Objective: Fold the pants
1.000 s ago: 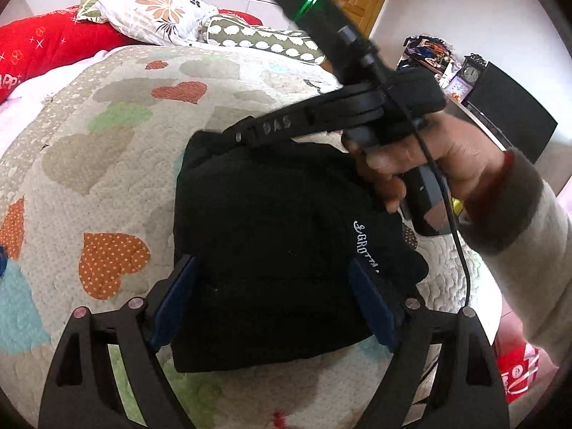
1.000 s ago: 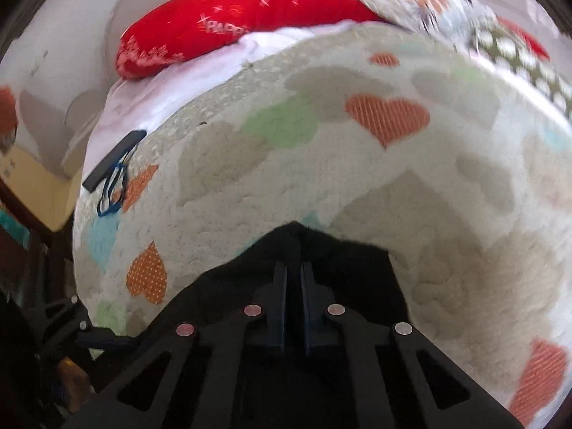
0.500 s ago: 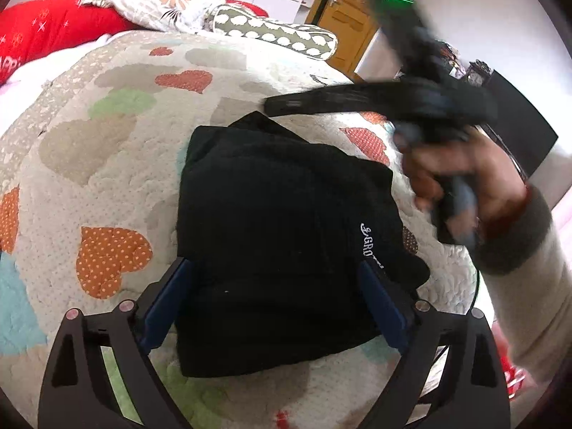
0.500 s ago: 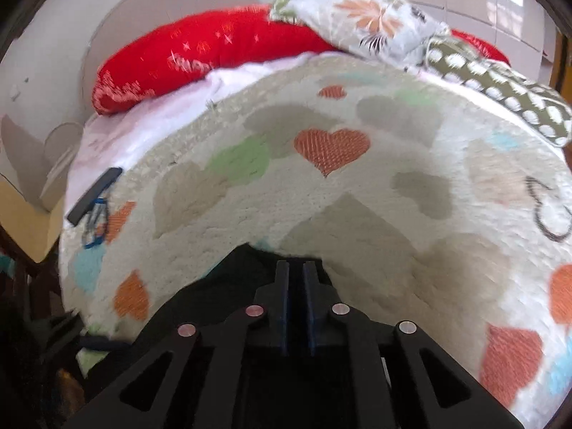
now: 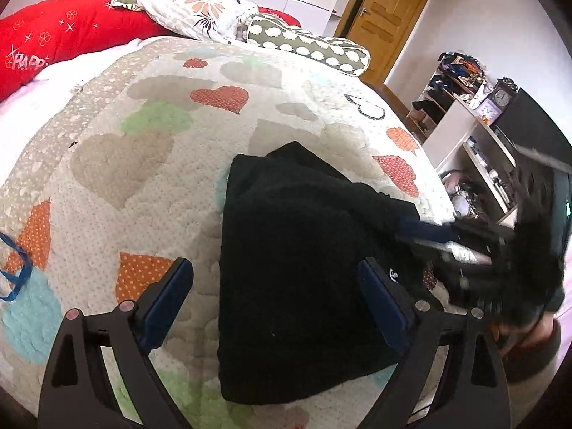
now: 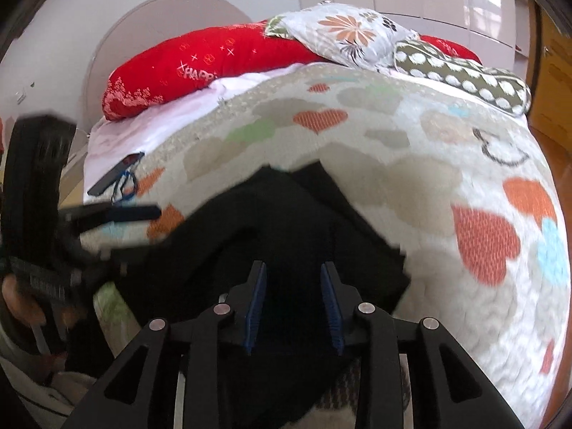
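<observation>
The black pants (image 5: pixel 296 261) lie folded into a compact rectangle on the heart-patterned quilt (image 5: pixel 143 164); a small white logo shows near their right edge. My left gripper (image 5: pixel 275 286) is open, its blue-padded fingers spread on either side of the pants' near part, holding nothing. My right gripper (image 6: pixel 293 286) is open, its fingers a little apart over the pants (image 6: pixel 286 221). In the left wrist view it shows blurred at the pants' right edge (image 5: pixel 429 236). My left gripper also shows at the left of the right wrist view (image 6: pixel 118 214).
Red, floral and dotted pillows (image 5: pixel 200 10) lie at the head of the bed. A dark phone with a blue cord (image 6: pixel 118 175) lies near the bed's left edge. Shelves with clutter and a clock (image 5: pixel 500 96) stand right of the bed, by a wooden door (image 5: pixel 389 10).
My right gripper has swung from above the pants' far edge down to their right side and has opened. The left gripper has stayed open over the near part.
</observation>
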